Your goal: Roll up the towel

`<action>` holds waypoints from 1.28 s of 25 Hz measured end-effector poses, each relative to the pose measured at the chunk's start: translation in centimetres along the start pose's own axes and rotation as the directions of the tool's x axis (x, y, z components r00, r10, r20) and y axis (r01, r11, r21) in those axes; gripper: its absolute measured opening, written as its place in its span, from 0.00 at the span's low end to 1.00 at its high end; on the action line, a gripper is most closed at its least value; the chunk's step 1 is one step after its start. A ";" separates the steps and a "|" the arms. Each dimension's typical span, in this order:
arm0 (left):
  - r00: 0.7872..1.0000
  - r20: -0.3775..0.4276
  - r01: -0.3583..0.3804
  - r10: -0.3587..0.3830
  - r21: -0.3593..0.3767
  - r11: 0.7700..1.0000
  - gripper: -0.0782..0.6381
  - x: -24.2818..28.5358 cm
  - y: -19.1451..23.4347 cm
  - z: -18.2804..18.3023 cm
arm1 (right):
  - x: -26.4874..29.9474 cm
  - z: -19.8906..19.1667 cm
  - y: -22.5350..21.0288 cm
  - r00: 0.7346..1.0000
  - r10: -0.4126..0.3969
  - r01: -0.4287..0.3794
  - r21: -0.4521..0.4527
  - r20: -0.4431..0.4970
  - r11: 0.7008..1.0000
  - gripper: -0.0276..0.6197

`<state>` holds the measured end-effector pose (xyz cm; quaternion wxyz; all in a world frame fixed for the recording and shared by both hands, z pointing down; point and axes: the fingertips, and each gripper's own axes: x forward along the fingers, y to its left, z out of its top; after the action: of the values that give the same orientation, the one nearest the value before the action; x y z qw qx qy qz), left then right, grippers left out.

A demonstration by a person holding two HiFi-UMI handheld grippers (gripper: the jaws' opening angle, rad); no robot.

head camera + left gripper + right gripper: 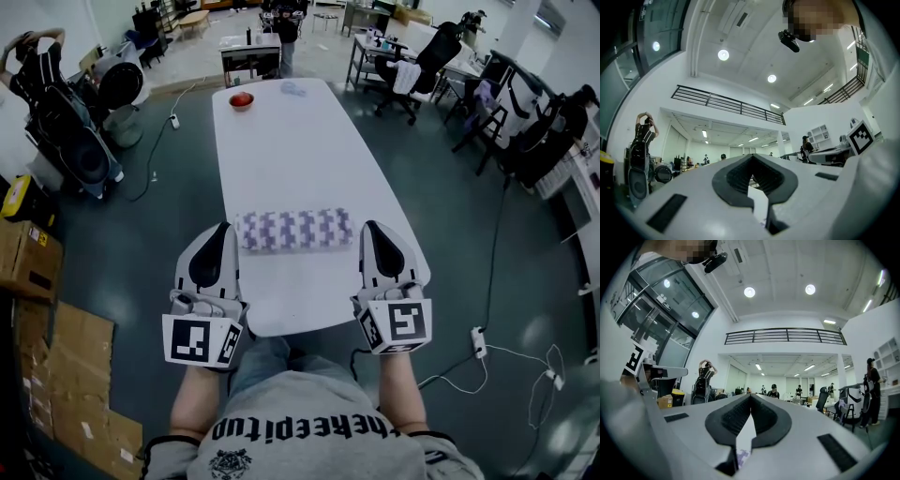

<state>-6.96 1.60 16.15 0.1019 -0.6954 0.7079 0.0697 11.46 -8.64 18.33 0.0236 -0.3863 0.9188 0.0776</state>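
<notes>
A purple-and-white checked towel lies rolled into a cylinder across the near part of the white table. My left gripper hovers just left of the roll's left end, jaws shut and empty. At the roll's right end my right gripper is likewise shut with nothing in it. Both are lifted off the table and point slightly upward. In the left gripper view the closed black pads meet at their tips against the room's far wall. A sliver of the towel shows under the shut jaws in the right gripper view.
A red bowl and a small clear object sit at the table's far end. Cardboard boxes stack at the left, office chairs and desks at the back right. Cables trail on the floor at the right. People stand in the background.
</notes>
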 end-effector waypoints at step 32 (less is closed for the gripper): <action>0.997 0.021 -0.069 0.069 0.003 0.998 0.12 -2.9 -0.7 1.1 | -4.1 2.1 0.9 0.996 -0.038 0.038 0.005 0.082 0.999 0.05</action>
<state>-6.14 4.69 15.81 0.1083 -0.6695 0.7306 0.0792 13.67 -4.78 16.76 0.0637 -0.4001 0.9097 0.0912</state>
